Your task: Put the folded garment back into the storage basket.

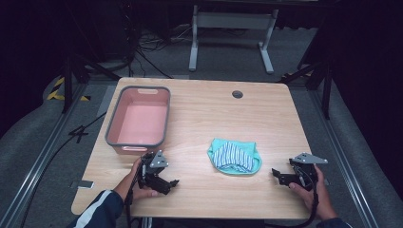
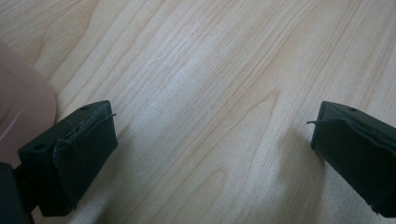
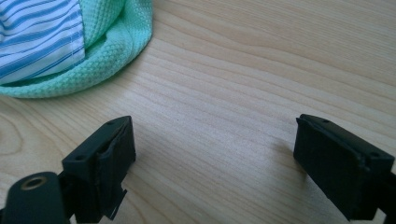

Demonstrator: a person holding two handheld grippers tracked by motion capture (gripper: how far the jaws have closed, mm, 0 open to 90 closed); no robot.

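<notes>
While both hands rest low at the near edge of the wooden table (image 1: pixel 199 109), the left gripper (image 1: pixel 164 183) lies just in front of the pink tub (image 1: pixel 139 118), jaws spread wide over bare wood. The right gripper (image 1: pixel 280 175) (also spread, holding nothing) points toward the green and striped cloth (image 1: pixel 234 156), which lies bunched between the two hands.

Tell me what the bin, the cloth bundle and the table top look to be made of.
The bin: likely moulded plastic, smooth matte pink inside with a grey rim. The cloth bundle: fabric, a mint green waffle-like knit wrapped around white cloth with blue stripes; the weave texture shows clearly. The table top: pale wood or wood-look laminate, with visible grain lines and a low sheen.
</notes>
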